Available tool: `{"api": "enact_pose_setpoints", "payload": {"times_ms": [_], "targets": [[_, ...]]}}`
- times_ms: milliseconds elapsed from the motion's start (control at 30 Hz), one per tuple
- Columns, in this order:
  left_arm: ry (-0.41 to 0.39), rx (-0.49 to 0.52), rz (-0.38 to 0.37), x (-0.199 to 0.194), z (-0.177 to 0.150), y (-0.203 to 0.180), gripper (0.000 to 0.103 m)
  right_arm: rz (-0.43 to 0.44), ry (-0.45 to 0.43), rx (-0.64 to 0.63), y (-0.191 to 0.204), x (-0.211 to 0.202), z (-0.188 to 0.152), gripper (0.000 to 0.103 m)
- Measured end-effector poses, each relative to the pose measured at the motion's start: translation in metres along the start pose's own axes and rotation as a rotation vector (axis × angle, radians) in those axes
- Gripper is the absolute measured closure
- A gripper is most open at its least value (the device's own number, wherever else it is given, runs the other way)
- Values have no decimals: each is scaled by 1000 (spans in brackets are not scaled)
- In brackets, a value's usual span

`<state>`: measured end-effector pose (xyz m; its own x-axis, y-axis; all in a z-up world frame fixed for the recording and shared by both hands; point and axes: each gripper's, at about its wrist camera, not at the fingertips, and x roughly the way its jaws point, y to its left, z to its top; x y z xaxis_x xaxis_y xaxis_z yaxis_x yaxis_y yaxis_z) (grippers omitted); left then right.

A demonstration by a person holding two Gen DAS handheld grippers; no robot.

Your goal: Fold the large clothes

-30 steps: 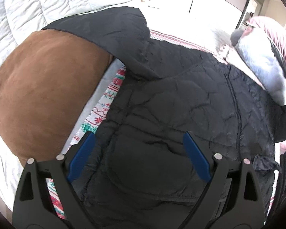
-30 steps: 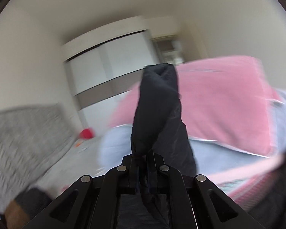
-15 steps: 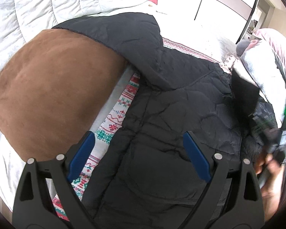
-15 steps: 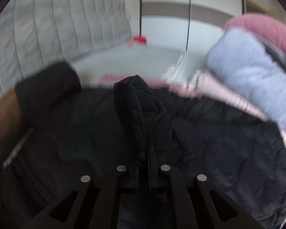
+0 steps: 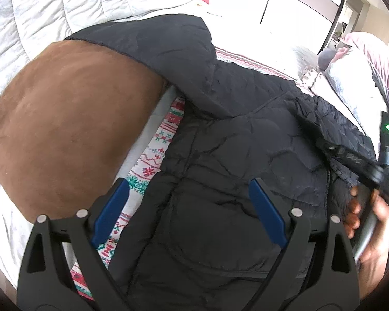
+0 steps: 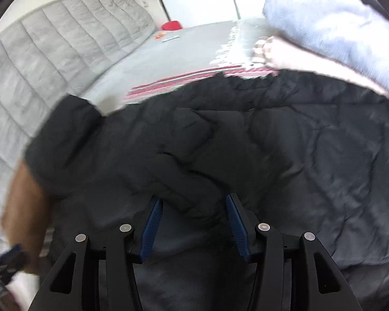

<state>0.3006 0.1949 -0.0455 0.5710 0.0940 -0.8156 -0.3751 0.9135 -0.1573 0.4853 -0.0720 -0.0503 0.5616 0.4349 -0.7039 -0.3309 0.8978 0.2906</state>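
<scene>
1. Since the earlier frame we have swung the sleeve down across the black jacket on the bed.
2. Our right gripper is opening, the sleeve loose between its jaws; our left gripper hovers wide, empty.
3. Next, likely the other side's fold.
</scene>
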Motion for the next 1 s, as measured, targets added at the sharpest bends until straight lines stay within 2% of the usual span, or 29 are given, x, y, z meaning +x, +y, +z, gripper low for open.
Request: {"api": "enact_pose_setpoints", "payload": {"times_ms": [67, 100, 133, 167, 200, 233, 300, 367, 467, 533, 633, 700, 833, 900, 1000], "targets": [[-1, -17, -11, 0, 1, 3, 10, 141, -69, 48, -6, -24, -4, 43], [-4, -22, -17, -1, 1, 3, 10, 189, -103, 88, -13, -33, -5, 33], [-10, -21, -19, -2, 2, 3, 10, 196, -127, 113, -18, -38, -6, 32], [-13, -17, -18, -3, 1, 2, 10, 160, -135, 119, -22, -38, -6, 32], [-19, -12, -15, -4, 1, 1, 10, 86, -111, 103, -23, -32, -6, 32], [-23, -7, -12, -4, 1, 0, 10, 13, -71, 81, -24, -20, -7, 32], [-27, -8, -11, -5, 2, 1, 10, -67, 42, 57, -28, 11, -12, 32], [-33, -19, -9, -5, 3, 4, 10, -123, 64, 15, -28, 27, -18, 32], [-44, -48, 10, -4, 6, 13, 10, -163, 60, -24, -13, 21, -20, 32], [-45, -72, 19, -2, 8, 20, 10, -118, 44, -7, -9, 3, -21, 32], [-47, -98, 20, -2, 10, 28, 10, -12, -31, 17, -6, -51, -27, 32], [-44, -113, 17, -3, 13, 35, 10, 28, -29, 47, -11, -95, -48, 32], [-71, -210, -20, -12, 29, 62, 10, 23, 11, -23, -22, -150, -98, 25], [-102, -255, -25, -18, 39, 77, 10, -20, -19, -32, -33, -169, -110, 23], [-136, -315, 18, -21, 63, 101, 10, -69, -62, 15, -54, -177, -106, 23]]}}
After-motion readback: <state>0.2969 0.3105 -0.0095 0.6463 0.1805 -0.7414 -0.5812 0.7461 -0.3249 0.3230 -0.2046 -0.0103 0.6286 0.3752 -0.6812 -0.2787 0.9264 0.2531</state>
